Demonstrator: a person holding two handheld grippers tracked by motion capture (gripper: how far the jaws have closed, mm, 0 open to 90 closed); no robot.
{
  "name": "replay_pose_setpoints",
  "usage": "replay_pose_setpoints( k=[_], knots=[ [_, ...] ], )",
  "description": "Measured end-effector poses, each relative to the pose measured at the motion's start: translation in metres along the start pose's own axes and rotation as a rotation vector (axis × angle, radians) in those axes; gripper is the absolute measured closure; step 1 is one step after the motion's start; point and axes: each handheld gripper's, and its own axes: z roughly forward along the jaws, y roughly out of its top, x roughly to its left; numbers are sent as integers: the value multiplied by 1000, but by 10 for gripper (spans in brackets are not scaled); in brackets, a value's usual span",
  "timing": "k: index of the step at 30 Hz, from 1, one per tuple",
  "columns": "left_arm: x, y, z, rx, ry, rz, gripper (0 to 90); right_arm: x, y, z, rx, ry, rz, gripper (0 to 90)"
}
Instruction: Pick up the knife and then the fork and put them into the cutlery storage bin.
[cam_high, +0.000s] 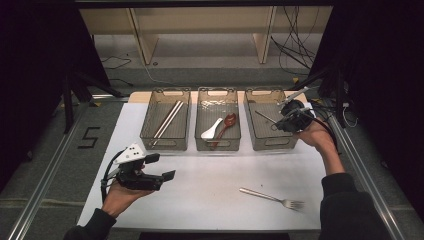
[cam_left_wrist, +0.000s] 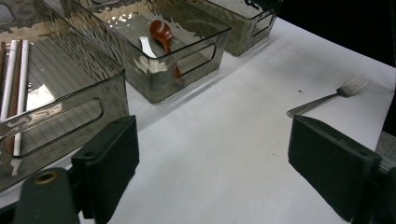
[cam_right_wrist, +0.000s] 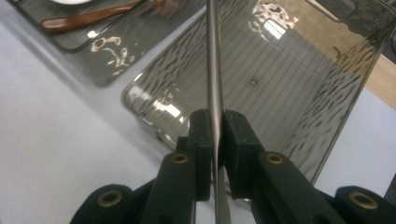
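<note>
My right gripper hangs over the right bin, shut on a thin metal utensil that points left into the bin. In the right gripper view the pads clamp the utensil's handle at the gripper's tips, above the ribbed bin wall; its far end is out of frame. My left gripper rests in the hand at the table's front left, jaws wide open and empty. A metal fork lies on the white table, seen from the left gripper too.
Three smoky bins stand in a row at the back. The left bin holds chopsticks. The middle bin holds a white spoon and a red spoon. The table's right edge is close to the fork.
</note>
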Motion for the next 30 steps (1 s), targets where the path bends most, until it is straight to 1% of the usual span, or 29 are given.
replay_pose_setpoints(
  k=[3, 7, 14, 16, 18, 21, 26, 29, 30],
  knots=[
    [0, 0, 1, 2, -1, 1, 158, -5, 5, 5, 16, -19, 16, 828],
    [0, 0, 1, 4, -2, 2, 158, -9, 13, 12, 36, -37, 20, 828],
    [0, 0, -1, -4, 2, 2, 158, -13, 26, 27, 69, -49, 30, 828],
    [1, 0, -1, -10, 3, -3, 158, -14, 28, 31, 84, -65, 33, 827],
    [1, 0, -2, -10, 2, -4, 158, -14, 28, 34, 89, -66, 40, 828],
    [1, 0, -1, -11, 2, -3, 158, -16, 30, 38, 101, -70, 31, 828],
    [1, 1, -1, -12, 1, -4, 158, -17, 33, 43, 114, -77, 40, 827],
    [1, 1, -1, -11, -1, -4, 158, -18, 34, 45, 119, -77, 39, 827],
    [1, 1, -1, -12, -1, -5, 158, -18, 34, 45, 124, -76, 31, 827]
  ],
)
